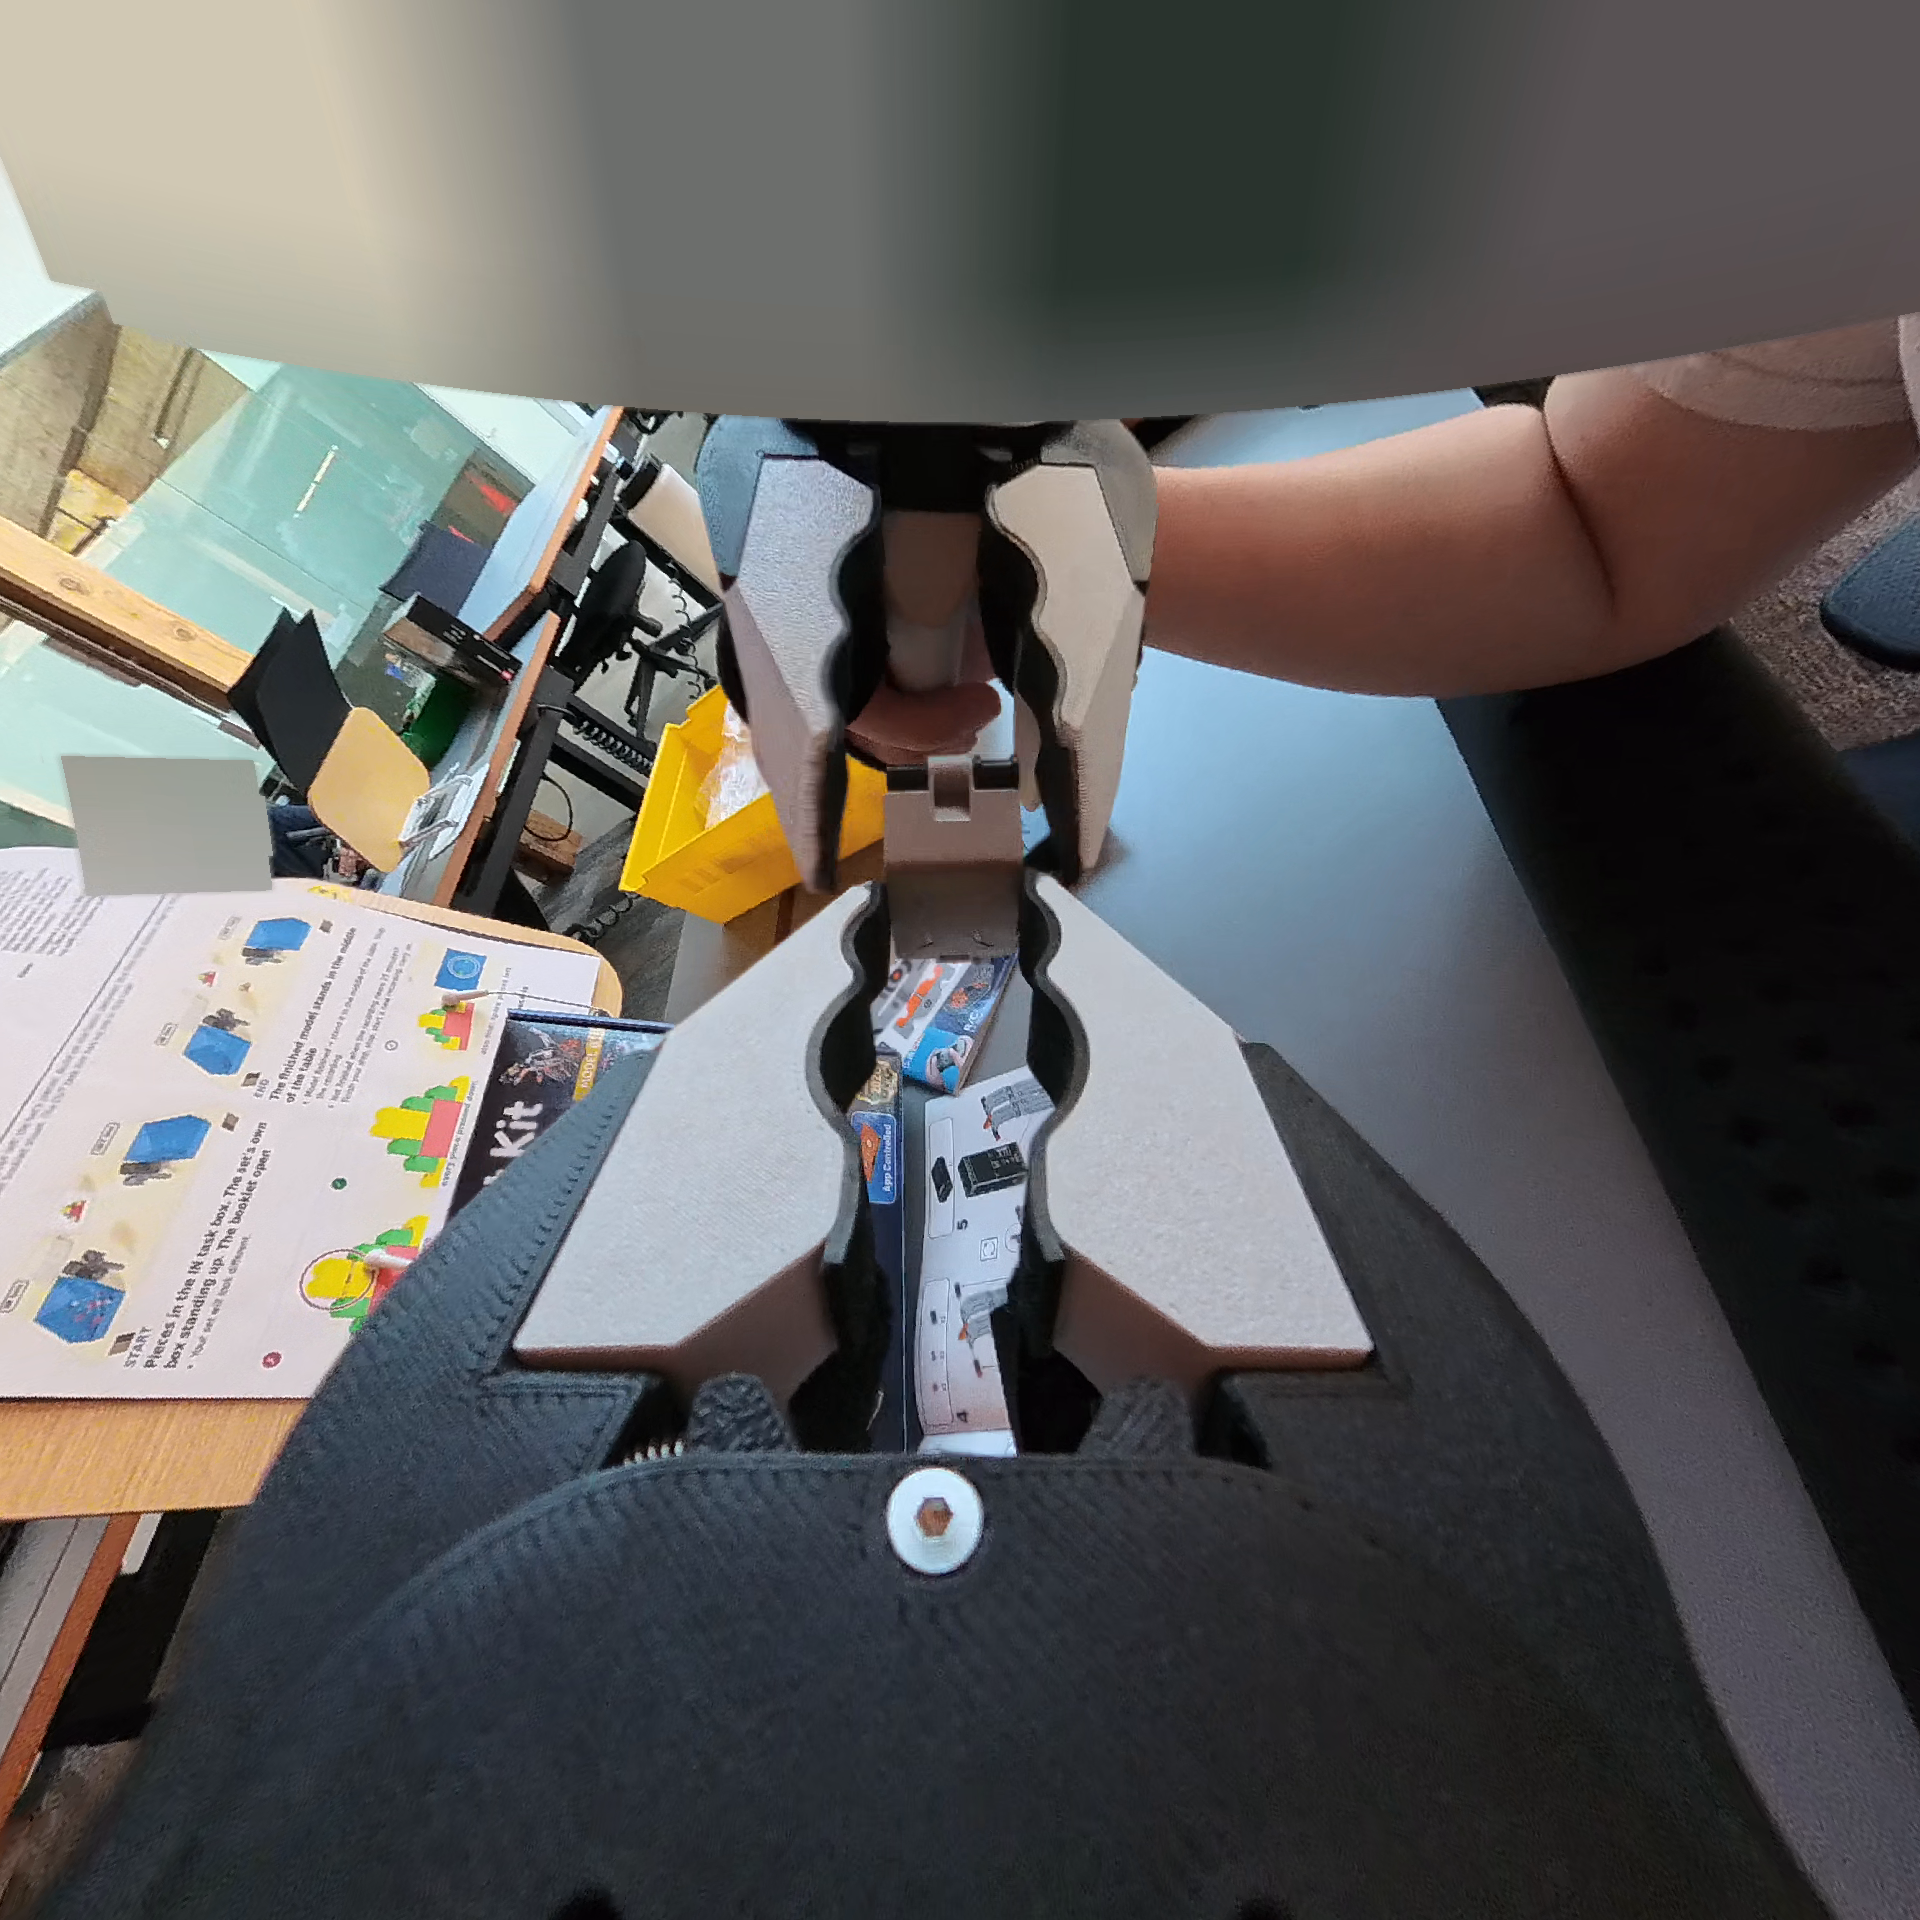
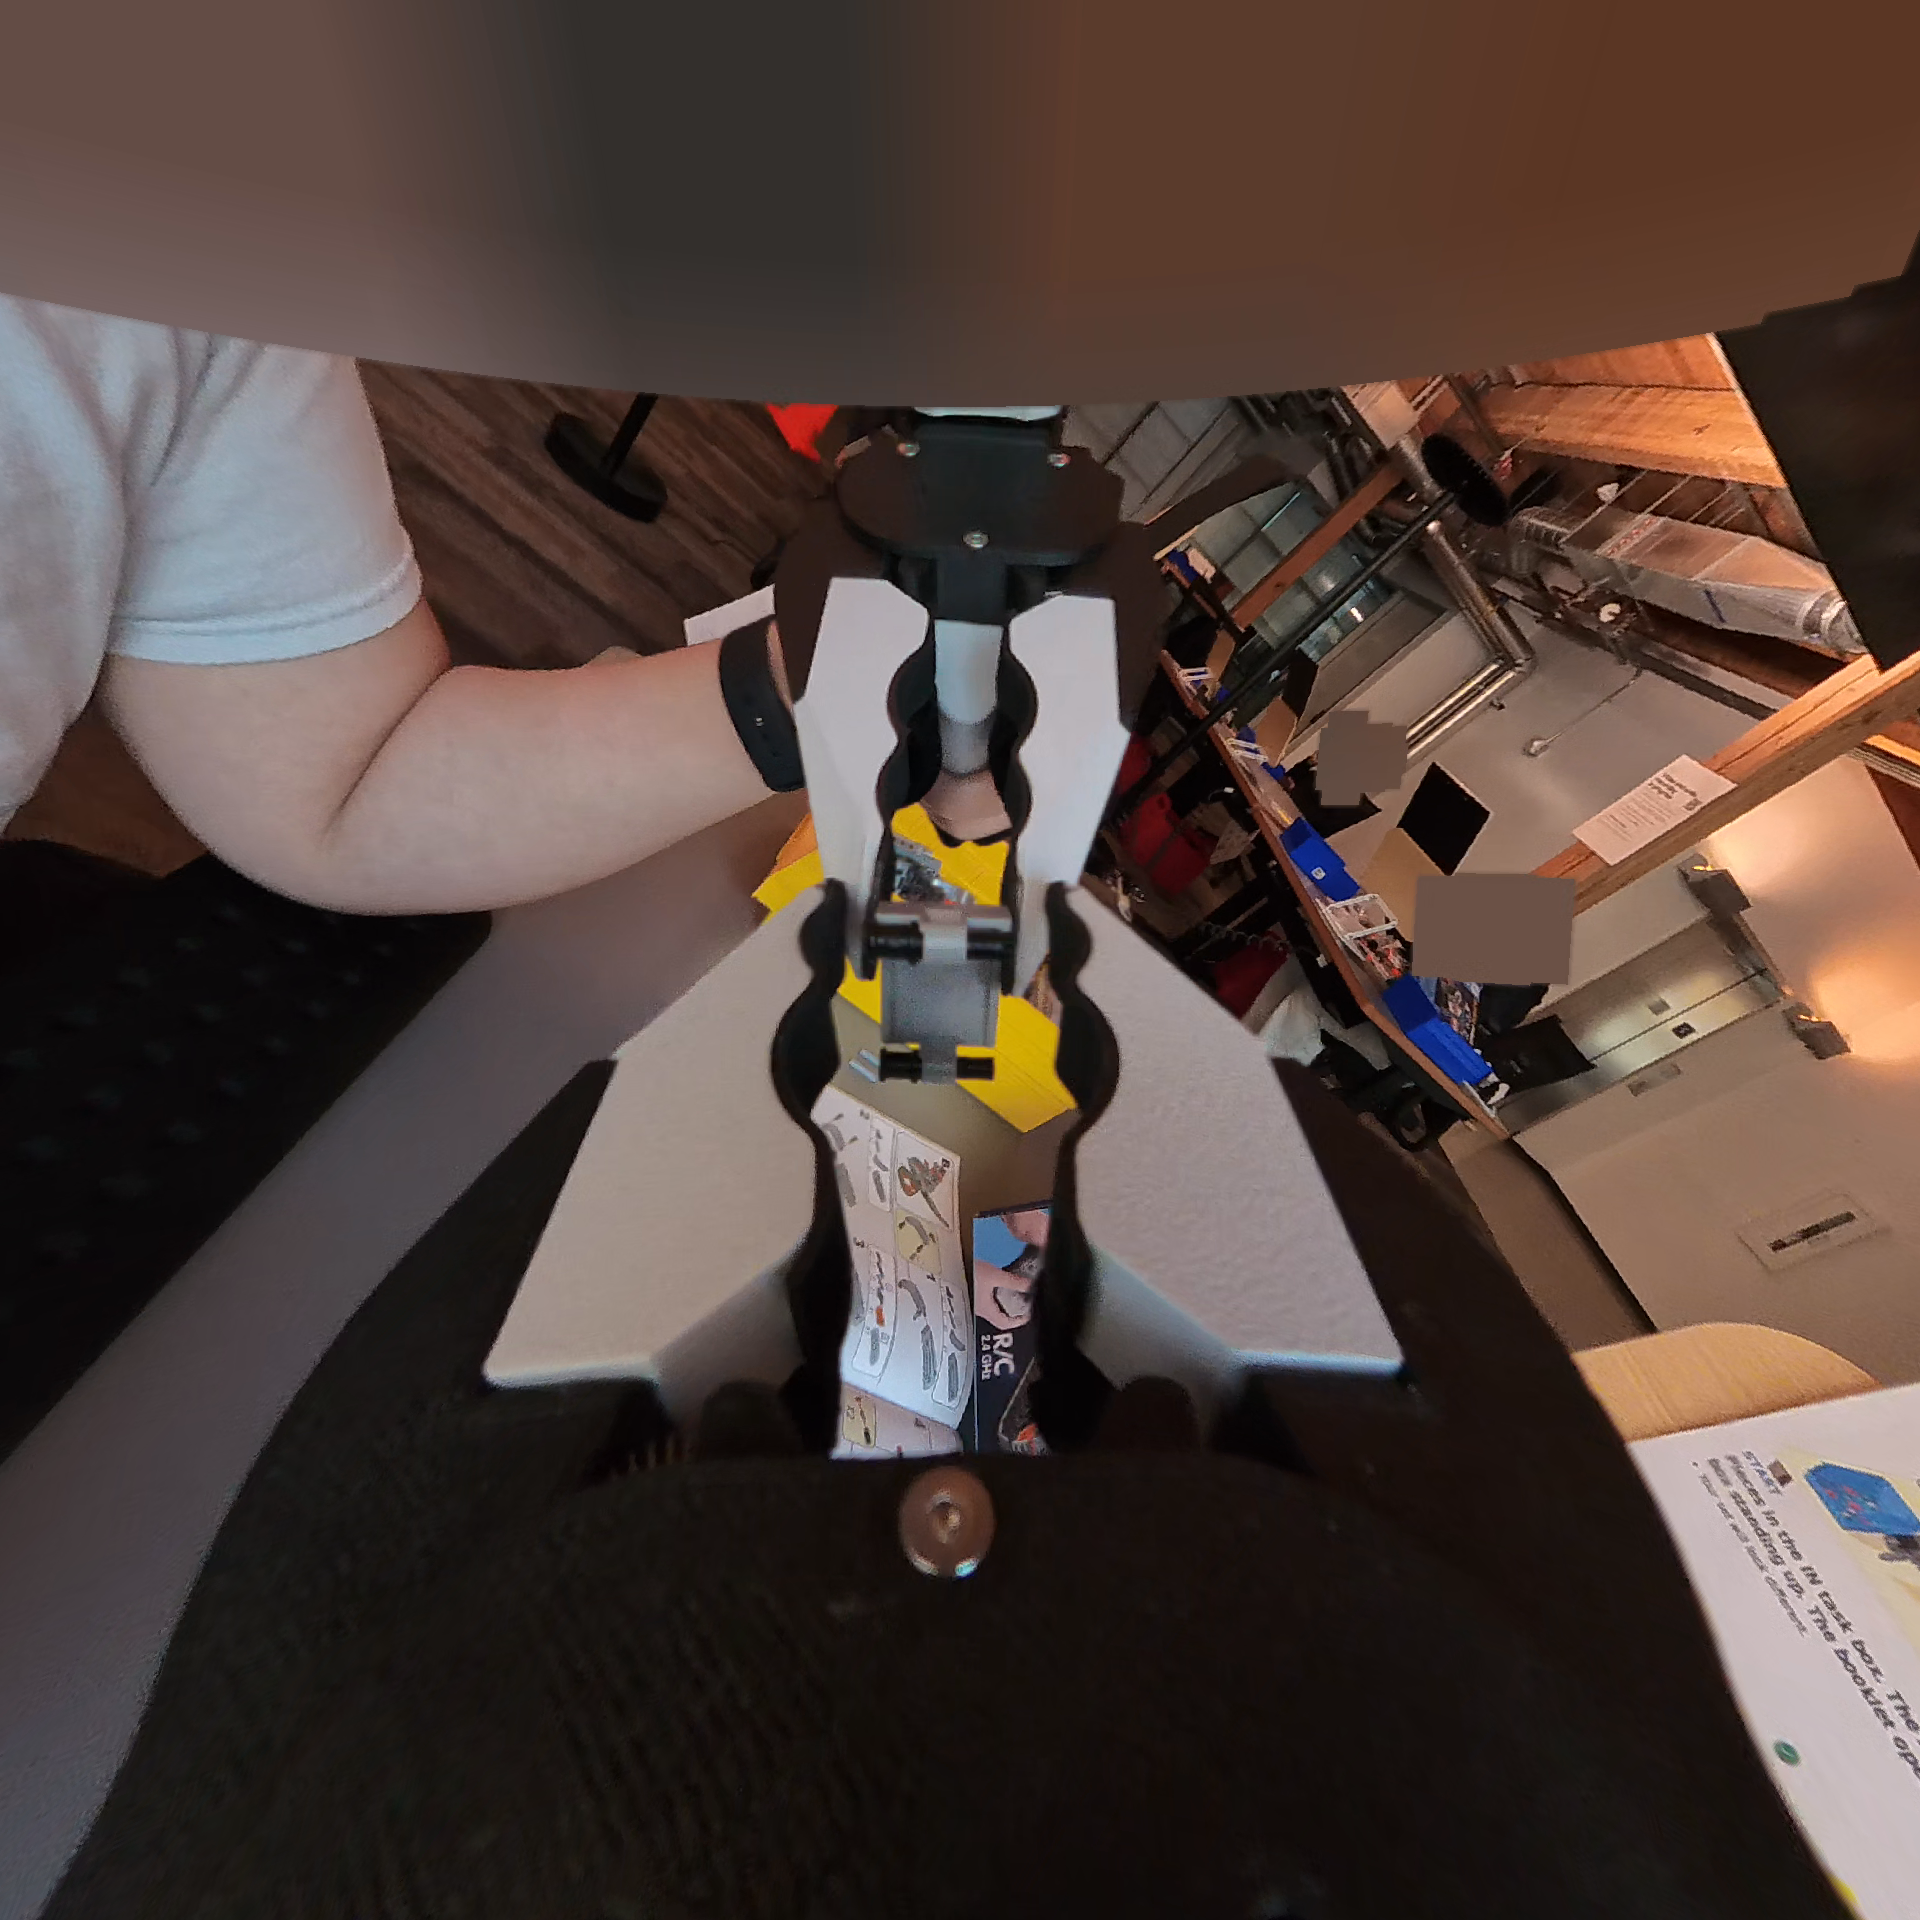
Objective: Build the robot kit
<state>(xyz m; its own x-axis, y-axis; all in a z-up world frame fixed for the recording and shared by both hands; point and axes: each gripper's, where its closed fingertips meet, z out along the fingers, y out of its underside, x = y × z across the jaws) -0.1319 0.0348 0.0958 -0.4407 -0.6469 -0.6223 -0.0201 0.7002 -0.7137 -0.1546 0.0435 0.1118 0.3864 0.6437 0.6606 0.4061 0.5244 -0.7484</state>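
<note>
My left gripper [image 1: 951, 896] and right gripper [image 2: 945, 902] face each other tip to tip above the table. Between them is a small grey building-block part [image 1: 945, 842] with short black pins on its sides. My left gripper is shut on one end of the part's body. My right gripper is shut on the other end [image 2: 940, 987], its pads against the black pins. The right gripper shows far off in the left wrist view [image 1: 951, 875], the left gripper far off in the right wrist view [image 2: 948, 883]. A person's forearms hold both grippers.
Below lie an open instruction booklet [image 1: 966, 1195], a dark kit box [image 1: 540, 1101] and a printed sheet with coloured pictures [image 1: 208, 1122] on a wooden table [image 1: 125, 1455]. A yellow bin [image 1: 707, 821] stands beyond. A grey tabletop [image 1: 1351, 935] runs to the right. Workbenches fill the background. Left and right tips are no more than a few centimetres apart.
</note>
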